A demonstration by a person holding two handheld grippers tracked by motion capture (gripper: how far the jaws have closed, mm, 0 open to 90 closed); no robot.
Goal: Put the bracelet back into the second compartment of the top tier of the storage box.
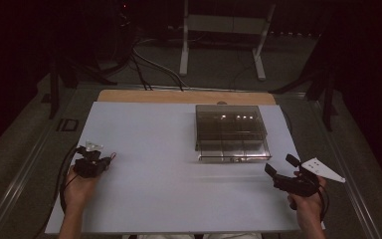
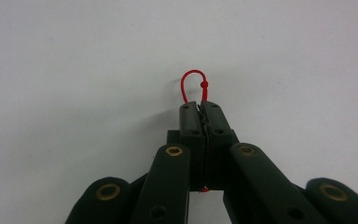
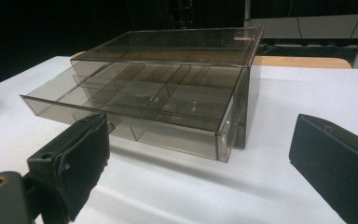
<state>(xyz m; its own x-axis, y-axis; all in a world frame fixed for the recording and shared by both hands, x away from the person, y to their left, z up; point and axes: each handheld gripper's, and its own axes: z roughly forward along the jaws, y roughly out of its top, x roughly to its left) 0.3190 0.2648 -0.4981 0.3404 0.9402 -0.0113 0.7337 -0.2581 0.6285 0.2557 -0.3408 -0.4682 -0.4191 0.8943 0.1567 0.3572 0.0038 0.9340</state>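
On the white rectangular table top, the left gripper sits at about eight o'clock from the table's middle, held in the person's left hand. Its two black jaws are pressed together and pinch a thin red wire loop. In the left gripper view the loop arches up out of the jaw tips toward twelve o'clock, with a small red knot at its one-o'clock side, and a red end shows below the pads at six o'clock. In the high view the red loop pokes out of the jaw tips toward three o'clock, just above the table surface.

The smoky transparent plastic drawer box stands at about two o'clock from the table's middle, well apart from the left gripper. Its divided clear drawer is pulled out toward the person; the compartments are split by thin walls, and what lies in them is too faint to tell.

The right gripper rests at about four o'clock from the table's middle, in the person's right hand, near the drawer's front right corner. Its black padded jaws stand wide apart with nothing between them, pointing toward the open drawer. A grey three-cornered plate sits on top of it.
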